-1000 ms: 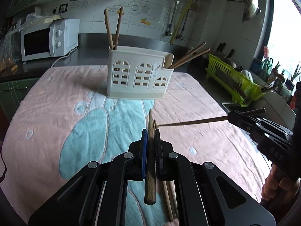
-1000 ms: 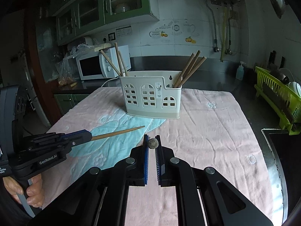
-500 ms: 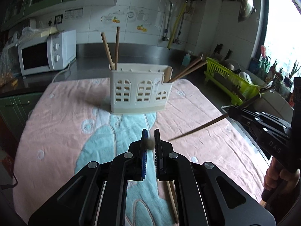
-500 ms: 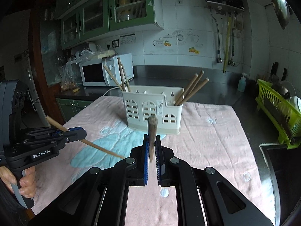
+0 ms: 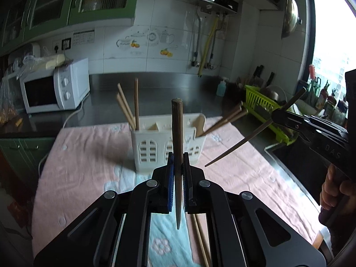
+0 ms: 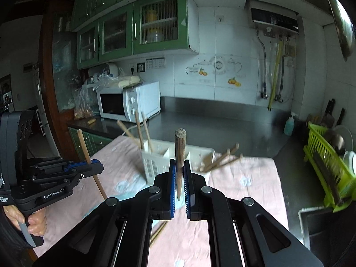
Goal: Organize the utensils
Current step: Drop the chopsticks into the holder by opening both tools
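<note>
- Left hand-held gripper (image 5: 177, 164) is clamped on a chopstick (image 5: 177, 133), held upright, thick end up.
- Right hand-held gripper (image 6: 179, 173) is clamped on another chopstick (image 6: 179, 153), also upright.
- Both chopsticks are in the air before the holder (image 5: 151, 151) on the counter (image 5: 84, 155).
- Two loose chopsticks (image 5: 201, 238) lie on the cloth below the left gripper.

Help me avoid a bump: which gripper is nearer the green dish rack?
Right. The right gripper, shut on a chopstick, is on the side of the table toward the green dish rack; the left gripper is across the table, on the microwave side.
</note>
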Tool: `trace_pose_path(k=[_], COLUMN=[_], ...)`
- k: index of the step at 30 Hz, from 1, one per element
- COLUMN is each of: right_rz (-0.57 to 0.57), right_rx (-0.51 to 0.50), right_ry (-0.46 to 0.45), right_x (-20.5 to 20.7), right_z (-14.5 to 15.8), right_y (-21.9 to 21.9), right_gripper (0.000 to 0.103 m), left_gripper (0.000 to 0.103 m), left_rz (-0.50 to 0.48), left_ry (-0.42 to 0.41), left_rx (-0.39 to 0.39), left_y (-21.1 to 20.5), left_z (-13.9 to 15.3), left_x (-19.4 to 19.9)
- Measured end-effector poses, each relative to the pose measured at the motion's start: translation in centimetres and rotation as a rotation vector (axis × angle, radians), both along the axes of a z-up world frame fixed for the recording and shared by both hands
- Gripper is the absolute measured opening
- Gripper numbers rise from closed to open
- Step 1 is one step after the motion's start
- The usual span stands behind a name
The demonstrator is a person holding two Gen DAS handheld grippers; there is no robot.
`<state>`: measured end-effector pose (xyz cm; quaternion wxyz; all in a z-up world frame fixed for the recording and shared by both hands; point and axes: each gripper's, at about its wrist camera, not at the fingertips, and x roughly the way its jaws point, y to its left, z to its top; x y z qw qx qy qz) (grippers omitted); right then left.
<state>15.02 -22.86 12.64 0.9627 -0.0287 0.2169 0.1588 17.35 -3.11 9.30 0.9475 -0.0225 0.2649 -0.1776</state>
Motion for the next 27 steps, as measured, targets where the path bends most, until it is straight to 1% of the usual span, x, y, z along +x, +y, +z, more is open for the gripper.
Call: trace_pose_path(k=[5, 7, 8, 11, 14, 18, 20, 25, 27], right_rz=[-0.008, -0.016, -0.019, -0.031, -0.037, -0.043, -0.042, -0.038, -0.036], right_rx=[-0.007, -0.025, -0.033, -0.05, -0.053, -0.058, -0.058, -0.056, -0.059], right_ry=[-0.029, -0.041, -0.043, -0.042, -0.036, -0.021, -0.013, -0.001, 0.012], right_x=[2.8, 3.8, 4.2, 5.9, 7.5, 9.3, 10.0, 11.6, 12.2], right_z=[2.7, 3.5, 3.7, 4.0, 3.9, 3.2, 2.9, 1.7, 1.1], right_y=[-0.2, -0.1, 0.0, 0.1, 0.0, -0.1, -0.1, 0.1, 0.2], right_gripper=[0.007, 0.007, 0.007, 0.007, 0.007, 0.007, 0.007, 0.007, 0.007], left_gripper=[0.005, 0.005, 0.005, 0.005, 0.005, 0.005, 0.005, 0.005, 0.005], left_rz=[0.006, 0.013, 0.019, 0.037, 0.076, 0.116, 0.135, 0.166, 0.184], left_ry=[-0.067, -0.106, -0.134, -0.173, -0.222, -0.254, -0.25, -0.257, -0.25], left_rx=[-0.022, -0.027, -0.027, -0.028, -0.006, 0.004, 0.003, -0.009, 0.011], left_y=[-0.2, -0.3, -0.4, -0.9, -1.4, -1.6, -1.5, -1.3, -1.4], left_z=[3.6, 5.0, 5.8, 7.3, 8.4, 8.9, 8.9, 8.2, 7.5], left_x=[2.4, 3.2, 3.8, 5.3, 7.0, 9.2, 10.4, 12.7, 13.5])
